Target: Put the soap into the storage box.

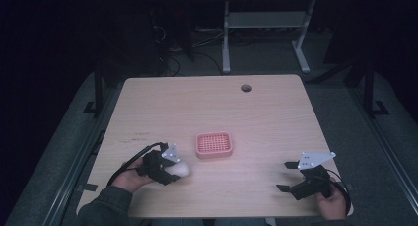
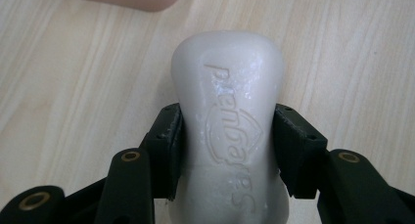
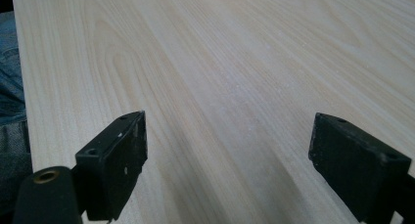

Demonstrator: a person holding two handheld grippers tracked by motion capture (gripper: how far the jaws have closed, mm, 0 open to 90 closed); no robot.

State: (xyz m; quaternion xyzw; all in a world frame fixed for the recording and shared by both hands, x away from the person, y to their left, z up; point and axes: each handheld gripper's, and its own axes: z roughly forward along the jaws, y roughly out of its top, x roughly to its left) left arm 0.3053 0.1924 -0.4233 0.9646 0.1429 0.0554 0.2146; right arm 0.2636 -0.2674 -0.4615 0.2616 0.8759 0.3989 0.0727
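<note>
Clamped in left gripper (image 2: 227, 150): white soap bar (image 2: 229, 121), low over bench (image 1: 276, 112), just left of pink soap dish (image 1: 214, 145). Right gripper (image 3: 227, 160) wide, idle. Step judged: carry. Next: short move right, lower onto dish, release gently; slippery.

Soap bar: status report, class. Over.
Left tongs shut on soap bar. Right tongs open, nothing between. Pink dish just ahead, path clear.

The white soap bar (image 2: 229, 136) carries an embossed brand (upside down here), apparently "Pampers".
</note>
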